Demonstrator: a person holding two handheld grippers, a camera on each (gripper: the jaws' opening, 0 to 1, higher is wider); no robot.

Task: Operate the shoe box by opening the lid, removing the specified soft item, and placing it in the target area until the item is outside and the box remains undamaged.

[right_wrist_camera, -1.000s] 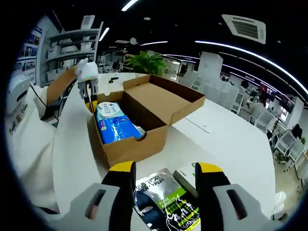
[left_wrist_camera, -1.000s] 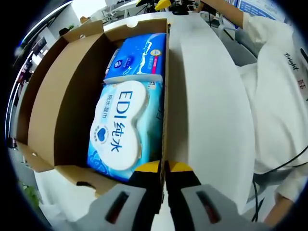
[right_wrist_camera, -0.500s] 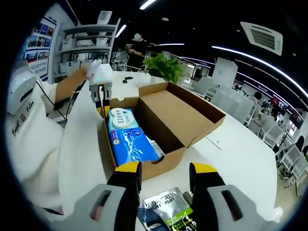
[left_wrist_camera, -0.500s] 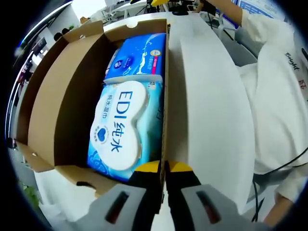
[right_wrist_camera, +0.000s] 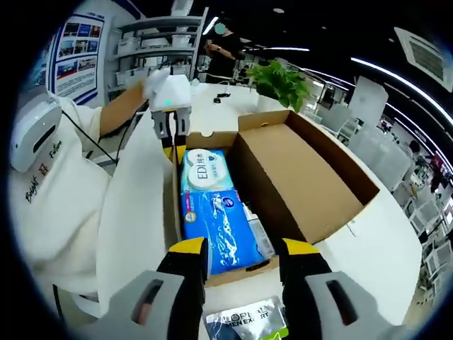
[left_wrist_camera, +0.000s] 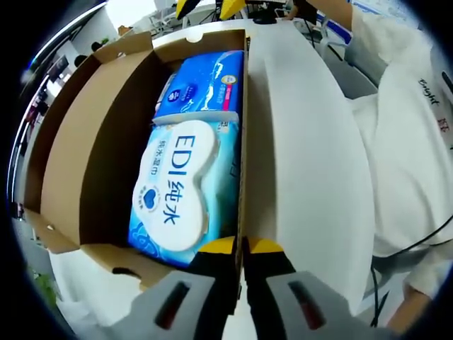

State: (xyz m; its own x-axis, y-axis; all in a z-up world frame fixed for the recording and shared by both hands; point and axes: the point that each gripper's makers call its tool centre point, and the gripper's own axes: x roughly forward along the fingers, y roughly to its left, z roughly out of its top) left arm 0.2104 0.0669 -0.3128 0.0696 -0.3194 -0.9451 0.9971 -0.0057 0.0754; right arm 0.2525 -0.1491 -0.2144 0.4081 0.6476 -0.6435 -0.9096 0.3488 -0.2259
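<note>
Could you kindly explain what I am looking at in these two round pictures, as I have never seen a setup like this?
A person holds a two-jaw gripper in each hand, and a fisheye camera rides on each. The left gripper view looks along the left gripper, whose yellow-tipped jaws are shut on the near wall of an open cardboard shoe box. Inside lie a light blue EDI wipes pack and a darker blue pack. The right gripper view looks from the opposite end: the right gripper is open and holds nothing, above the box's edge. A dark sachet lies on the white table beneath it.
</note>
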